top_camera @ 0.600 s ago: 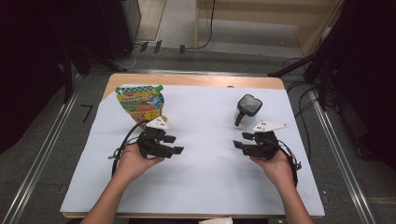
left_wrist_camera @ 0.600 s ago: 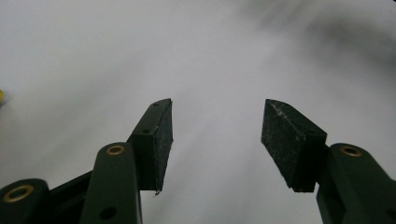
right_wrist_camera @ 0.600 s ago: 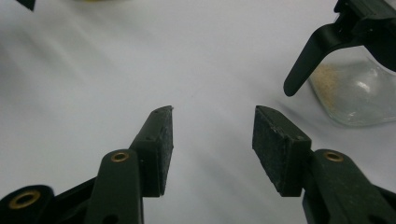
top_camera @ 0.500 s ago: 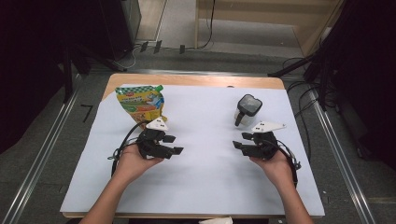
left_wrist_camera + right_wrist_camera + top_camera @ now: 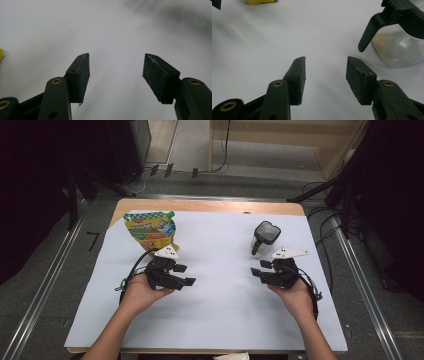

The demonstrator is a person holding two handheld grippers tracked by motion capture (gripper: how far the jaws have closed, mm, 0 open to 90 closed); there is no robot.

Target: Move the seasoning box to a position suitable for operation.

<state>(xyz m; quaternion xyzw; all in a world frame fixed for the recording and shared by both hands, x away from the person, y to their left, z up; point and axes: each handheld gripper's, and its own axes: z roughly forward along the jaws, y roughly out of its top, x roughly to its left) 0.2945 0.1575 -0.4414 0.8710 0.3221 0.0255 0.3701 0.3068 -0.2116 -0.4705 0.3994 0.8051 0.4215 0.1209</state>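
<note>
High view shows both hands resting low on the white-covered surface (image 5: 215, 320), each holding a tool pointed toward the middle. The left gripper (image 5: 186, 276) sits just near of a colourful stand-up pouch (image 5: 150, 231) that stands toward the far left corner; the right gripper (image 5: 258, 270) sits just near of a clear lidded jar (image 5: 264, 236) with a black flip handle, toward the far right. Both sets of fingers are parted with nothing between them: the left gripper view shows its pads (image 5: 84, 77) spread over bare white covering, and the right gripper view shows its pads (image 5: 299, 78) likewise apart, with the jar (image 5: 397, 47) up and to the right, holding a little pale granular stuff at its bottom.

My judgement is that the reach has yet to begin. To do it well, the right tool should turn toward the jar and take the glass body squarely, below the lid, rather than catching the thin black lever, which would likely slip or flip. The pouch is soft and top-heavy; pinch it near the upper seam, gently, so it stays upright.

Printing on the pouch is too small to read; a red logo patch and a green cap band are all that can be made out.
</note>
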